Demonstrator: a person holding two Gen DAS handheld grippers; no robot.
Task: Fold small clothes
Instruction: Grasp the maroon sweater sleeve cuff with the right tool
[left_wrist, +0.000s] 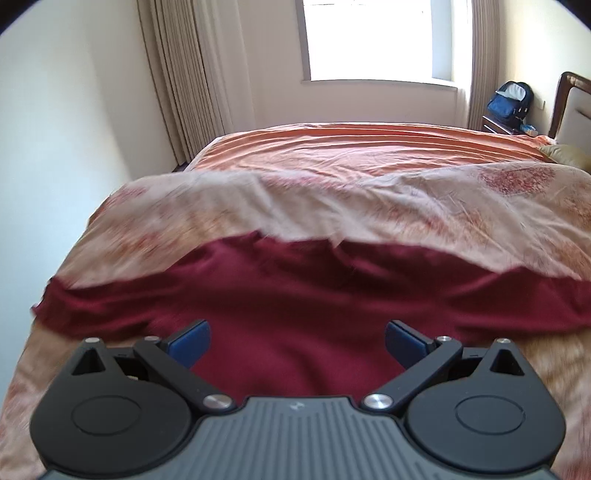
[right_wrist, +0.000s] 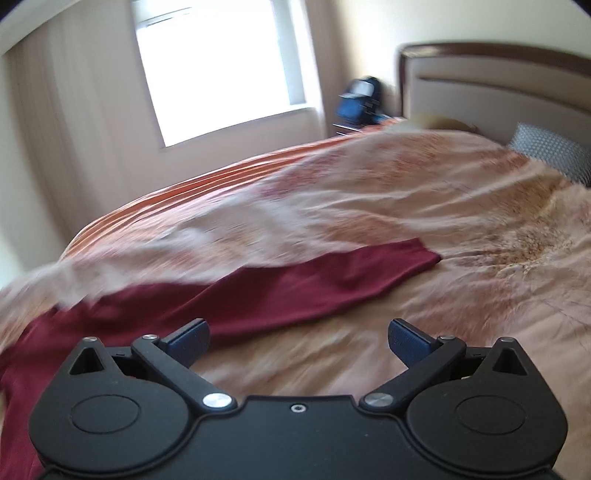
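A dark red garment (left_wrist: 295, 291) lies spread flat across the patterned quilt (left_wrist: 332, 206), its sleeves reaching left and right. My left gripper (left_wrist: 297, 341) is open and empty, hovering over the garment's near middle. In the right wrist view one long red sleeve (right_wrist: 332, 277) stretches to the right over the quilt (right_wrist: 443, 221), with the garment body at the lower left. My right gripper (right_wrist: 299, 341) is open and empty, above bare quilt just in front of the sleeve. Both views are motion-blurred.
An orange sheet (left_wrist: 369, 147) covers the far bed side. Beyond stand a window (left_wrist: 369, 37) with curtains, a blue backpack (left_wrist: 509, 99) on a stand, the headboard (right_wrist: 498, 81) and a dotted pillow (right_wrist: 554, 151).
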